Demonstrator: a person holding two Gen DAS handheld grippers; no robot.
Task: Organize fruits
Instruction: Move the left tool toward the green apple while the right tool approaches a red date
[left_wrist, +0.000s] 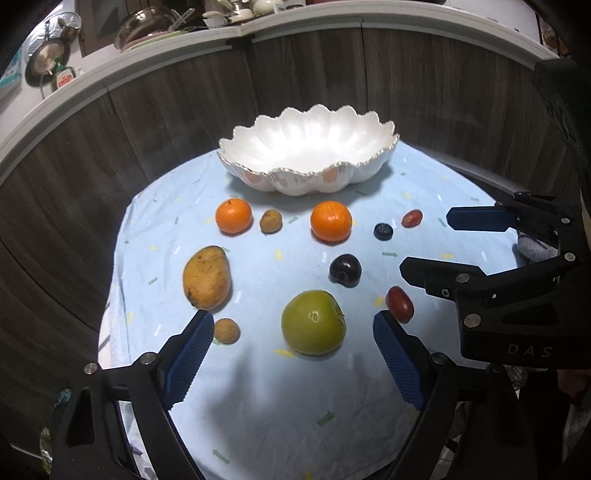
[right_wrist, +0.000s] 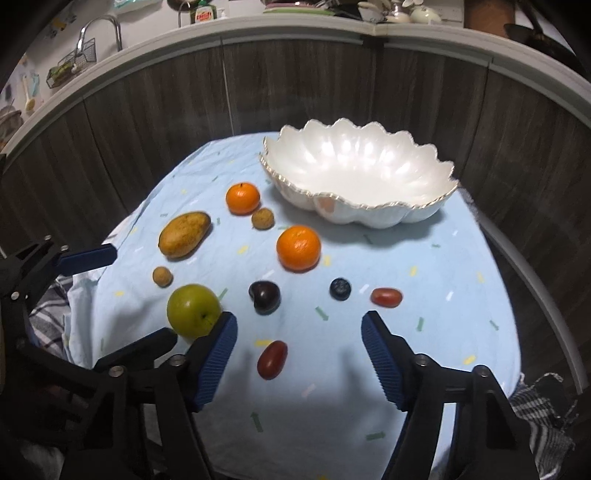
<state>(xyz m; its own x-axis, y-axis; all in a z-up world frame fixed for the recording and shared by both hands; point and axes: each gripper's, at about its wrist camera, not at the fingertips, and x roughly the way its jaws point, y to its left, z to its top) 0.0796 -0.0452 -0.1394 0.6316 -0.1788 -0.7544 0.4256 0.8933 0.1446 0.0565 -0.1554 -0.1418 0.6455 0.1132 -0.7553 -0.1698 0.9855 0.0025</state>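
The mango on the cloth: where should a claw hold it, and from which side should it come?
Probably grip the mango across its middle, the narrow way, coming from above. It lies flat on the cloth with its long axis running from near to far in the left view, and both long sides are free. The left claw is nearer and open.

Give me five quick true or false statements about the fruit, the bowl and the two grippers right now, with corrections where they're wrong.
1. The white bowl holds no fruit. True.
2. Three oranges lie on the cloth. False: two oranges.
3. The left gripper grips the green apple. False: its jaws stand apart around the apple, not pressing it.
4. The mango lies on the blue cloth. True.
5. The right gripper holds a red grape. False: the grape lies free between open jaws.
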